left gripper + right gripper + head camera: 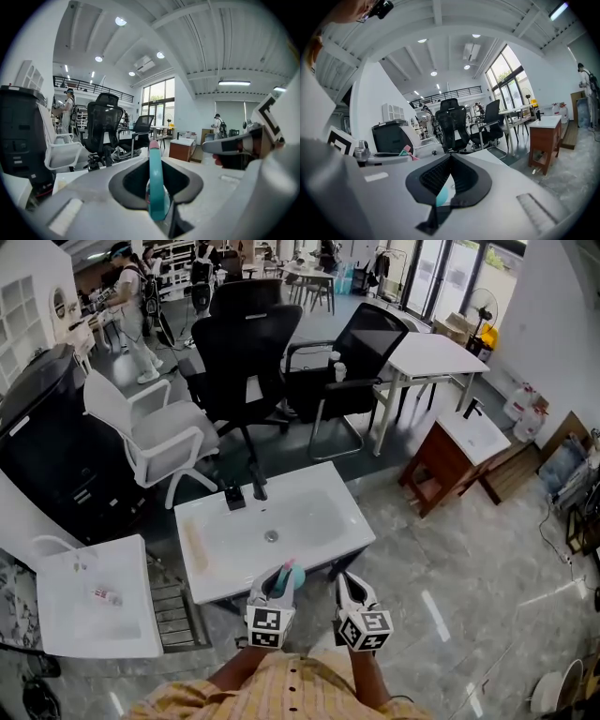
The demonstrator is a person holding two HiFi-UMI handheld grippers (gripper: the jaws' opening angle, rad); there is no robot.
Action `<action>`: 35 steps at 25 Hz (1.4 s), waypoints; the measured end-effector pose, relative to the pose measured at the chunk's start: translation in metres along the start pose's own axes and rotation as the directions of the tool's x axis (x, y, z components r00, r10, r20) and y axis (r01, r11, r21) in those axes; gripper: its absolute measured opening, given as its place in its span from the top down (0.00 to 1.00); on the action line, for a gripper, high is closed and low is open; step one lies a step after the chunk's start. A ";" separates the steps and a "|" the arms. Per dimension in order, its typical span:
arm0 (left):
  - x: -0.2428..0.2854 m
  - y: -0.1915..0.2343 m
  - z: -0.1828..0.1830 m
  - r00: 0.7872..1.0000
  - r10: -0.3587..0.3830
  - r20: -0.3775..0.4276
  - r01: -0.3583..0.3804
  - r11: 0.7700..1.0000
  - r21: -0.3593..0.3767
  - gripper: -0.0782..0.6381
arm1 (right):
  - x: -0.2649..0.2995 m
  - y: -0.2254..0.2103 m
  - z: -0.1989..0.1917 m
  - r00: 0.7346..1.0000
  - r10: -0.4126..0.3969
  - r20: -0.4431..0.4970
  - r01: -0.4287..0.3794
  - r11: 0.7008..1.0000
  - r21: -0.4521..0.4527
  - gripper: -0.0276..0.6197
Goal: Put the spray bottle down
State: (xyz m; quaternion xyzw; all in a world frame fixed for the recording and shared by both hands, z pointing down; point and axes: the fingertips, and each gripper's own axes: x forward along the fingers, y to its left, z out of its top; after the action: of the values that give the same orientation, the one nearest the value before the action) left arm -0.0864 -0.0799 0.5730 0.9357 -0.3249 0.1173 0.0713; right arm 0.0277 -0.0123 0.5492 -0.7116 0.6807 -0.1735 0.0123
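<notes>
In the head view my left gripper (pixel 278 585) hangs over the near edge of a white sink basin (pixel 216 559). It is shut on the spray bottle (pixel 290 574), whose teal head with a pink tip sticks up between the fingers. In the left gripper view the bottle's teal head (pixel 155 185) stands upright between the jaws. My right gripper (pixel 345 582) is close beside it on the right, its fingers together with nothing held. The right gripper view shows its dark pads (pixel 461 180) meeting in a narrow V, with the bottle's tip (pixel 406 151) off to the left.
A black faucet (pixel 257 489) stands at the basin's far rim. A second white basin (pixel 94 615) lies to the left. Beyond are a white chair (pixel 150 432), black office chairs (pixel 246 362), a white table (pixel 431 357) and a wooden vanity (pixel 455 456). People stand far back.
</notes>
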 end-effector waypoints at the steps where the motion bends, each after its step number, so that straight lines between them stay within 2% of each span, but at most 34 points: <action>1: 0.003 0.001 -0.002 1.000 0.003 -0.005 -0.003 1.000 -0.003 0.79 | 0.004 -0.002 -0.002 1.000 0.005 -0.006 -0.005 1.000 0.002 0.96; 6: 0.022 0.004 -0.002 0.999 0.029 -0.019 -0.029 1.000 -0.005 0.79 | 0.030 -0.016 0.000 0.999 0.042 -0.026 -0.042 0.999 0.006 0.96; 11: 0.045 0.014 0.010 0.996 0.087 -0.023 -0.087 0.996 -0.013 0.79 | 0.061 -0.029 0.019 0.994 0.102 -0.034 -0.102 0.995 0.000 0.96; 20: 0.121 0.031 0.032 0.983 0.182 -0.032 -0.184 0.982 -0.039 0.79 | 0.135 -0.078 0.047 0.977 0.198 -0.079 -0.200 0.980 -0.018 0.96; 35: 0.212 0.056 0.038 0.938 0.339 -0.076 -0.344 0.936 -0.080 0.79 | 0.224 -0.132 0.054 0.921 0.350 -0.169 -0.355 0.935 -0.001 0.96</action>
State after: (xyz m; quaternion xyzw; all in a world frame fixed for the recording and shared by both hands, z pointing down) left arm 0.0467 -0.2570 0.5958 0.8568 -0.4851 0.1416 0.1028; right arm 0.1718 -0.2323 0.5837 -0.5606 0.7990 -0.2162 -0.0247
